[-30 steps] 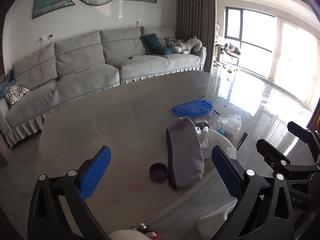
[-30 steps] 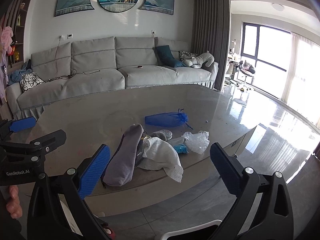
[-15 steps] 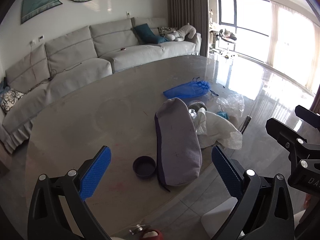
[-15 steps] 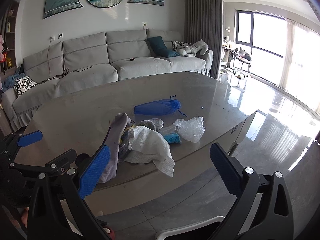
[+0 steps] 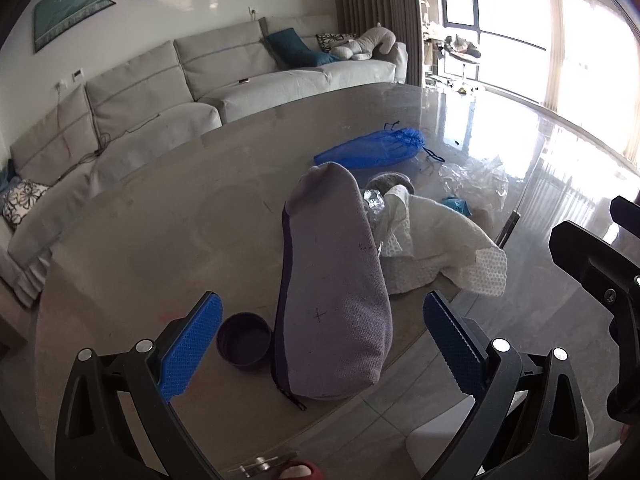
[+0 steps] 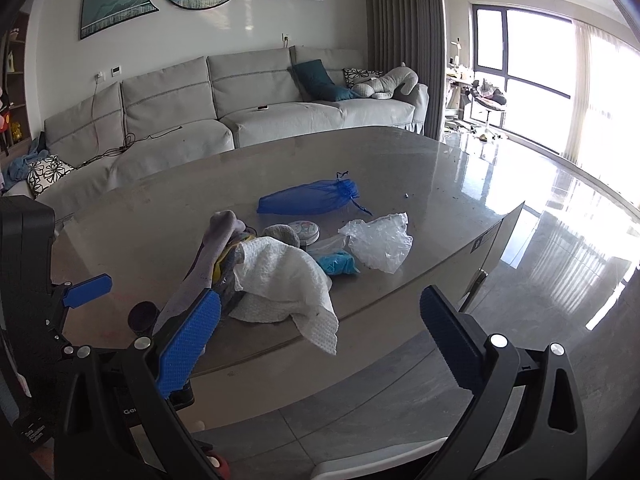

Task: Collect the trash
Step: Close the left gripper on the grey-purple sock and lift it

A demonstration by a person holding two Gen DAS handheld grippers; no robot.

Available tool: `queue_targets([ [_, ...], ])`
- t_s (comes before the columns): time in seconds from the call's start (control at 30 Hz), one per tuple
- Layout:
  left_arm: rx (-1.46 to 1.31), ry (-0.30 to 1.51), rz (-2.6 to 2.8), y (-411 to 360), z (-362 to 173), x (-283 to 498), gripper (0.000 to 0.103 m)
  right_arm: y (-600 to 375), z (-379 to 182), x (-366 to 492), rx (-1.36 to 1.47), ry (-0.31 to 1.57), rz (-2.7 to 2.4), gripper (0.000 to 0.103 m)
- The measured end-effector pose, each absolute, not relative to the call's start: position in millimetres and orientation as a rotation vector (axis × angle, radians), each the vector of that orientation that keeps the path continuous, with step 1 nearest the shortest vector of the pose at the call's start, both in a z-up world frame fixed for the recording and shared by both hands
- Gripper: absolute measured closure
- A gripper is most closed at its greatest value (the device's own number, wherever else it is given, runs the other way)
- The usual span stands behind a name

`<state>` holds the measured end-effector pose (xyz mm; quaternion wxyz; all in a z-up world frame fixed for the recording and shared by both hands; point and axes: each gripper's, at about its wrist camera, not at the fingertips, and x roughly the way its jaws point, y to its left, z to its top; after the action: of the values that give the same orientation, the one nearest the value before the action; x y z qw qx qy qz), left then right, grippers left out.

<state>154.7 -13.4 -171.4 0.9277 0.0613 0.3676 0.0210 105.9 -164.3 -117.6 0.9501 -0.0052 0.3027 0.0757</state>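
Observation:
A pile lies near the front edge of the grey table (image 5: 160,220): a grey zip pouch (image 5: 334,292), a white towel (image 5: 436,248), a blue mesh bag (image 5: 372,152), crumpled clear plastic (image 5: 476,180), a small teal scrap (image 5: 456,204) and a dark round lid (image 5: 243,340). My left gripper (image 5: 320,344) is open and empty, just in front of the pouch. My right gripper (image 6: 320,340) is open and empty, in front of the towel (image 6: 284,280), with the plastic (image 6: 378,240) and mesh bag (image 6: 308,200) beyond.
A long grey sofa (image 6: 200,108) stands behind the table. A round tin (image 6: 306,230) sits behind the towel. Shiny tiled floor (image 6: 560,260) spreads to the right toward bright windows. A white object's rim (image 6: 380,456) shows below the table edge.
Both grippers have moved closer to the pile on the table and tilted down. The pouch and towel now loom larger. Both stay open.

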Motion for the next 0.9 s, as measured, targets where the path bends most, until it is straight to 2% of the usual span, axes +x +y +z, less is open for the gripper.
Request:
queue_targets([
  [0.57, 0.163, 0.852, 0.093, -13, -211, 185, 0.006, -160, -144, 127, 0.004, 0.645, 0.187, 0.003],
  [0.6, 0.159, 0.863, 0.094, -13, -214, 187, 0.008, -160, -144, 127, 0.007, 0.648, 0.188, 0.003],
  [0.67, 0.131, 0.892, 0.066, -9, -219, 190, 0.028, -161, -146, 128, 0.011, 0.650, 0.186, 0.003],
  [0.8, 0.091, 0.912, 0.043, -6, -224, 192, 0.040, -162, -145, 129, 0.015, 0.650, 0.182, 0.003],
  [0.9, 0.076, 0.903, 0.020, -6, -223, 190, 0.054, -162, -145, 129, 0.018, 0.650, 0.183, 0.003],
])
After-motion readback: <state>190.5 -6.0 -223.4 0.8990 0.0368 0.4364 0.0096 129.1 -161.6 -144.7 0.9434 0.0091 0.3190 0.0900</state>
